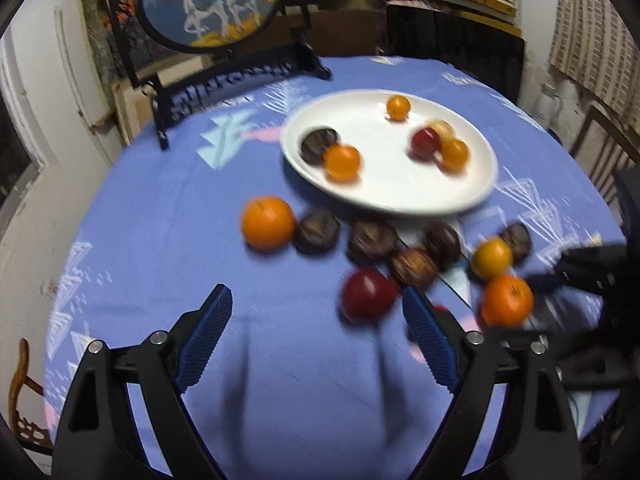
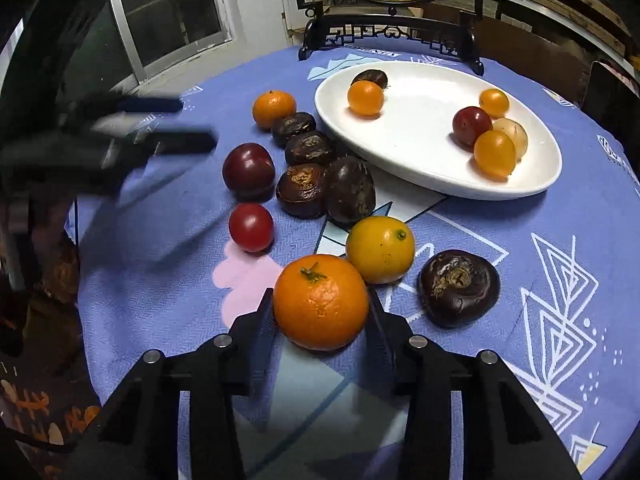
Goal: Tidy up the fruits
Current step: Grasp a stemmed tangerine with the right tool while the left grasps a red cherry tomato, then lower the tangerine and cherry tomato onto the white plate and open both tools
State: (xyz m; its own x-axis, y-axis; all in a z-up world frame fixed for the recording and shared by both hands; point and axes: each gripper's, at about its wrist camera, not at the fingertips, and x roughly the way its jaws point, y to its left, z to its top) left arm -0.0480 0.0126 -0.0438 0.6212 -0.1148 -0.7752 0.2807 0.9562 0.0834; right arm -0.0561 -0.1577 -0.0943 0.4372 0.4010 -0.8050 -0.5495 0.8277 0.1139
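My right gripper point(image 2: 320, 300) is shut on a large orange mandarin point(image 2: 320, 302) that rests on the blue tablecloth, one finger pressing each side. The same mandarin point(image 1: 506, 300) shows at the right of the left wrist view. My left gripper point(image 1: 316, 296) hangs open over bare cloth with nothing between its blue pads. A dark red plum point(image 1: 370, 296) lies just beyond its right fingertip point(image 1: 414, 300). Behind stands a white oval plate point(image 2: 440, 188) holding several small fruits. More fruit lies loose in front of it: a yellow lemon point(image 2: 380, 250), a red tomato point(image 2: 251, 227), another mandarin point(image 2: 274, 109) and several dark wrinkled fruits.
A black carved stand point(image 2: 390, 34) with a round painted screen stands on the table behind the plate. The round table's edge point(image 2: 86, 280) falls away at the left, with a window beyond. Bare cloth lies to the right of the lone dark fruit point(image 2: 459, 288).
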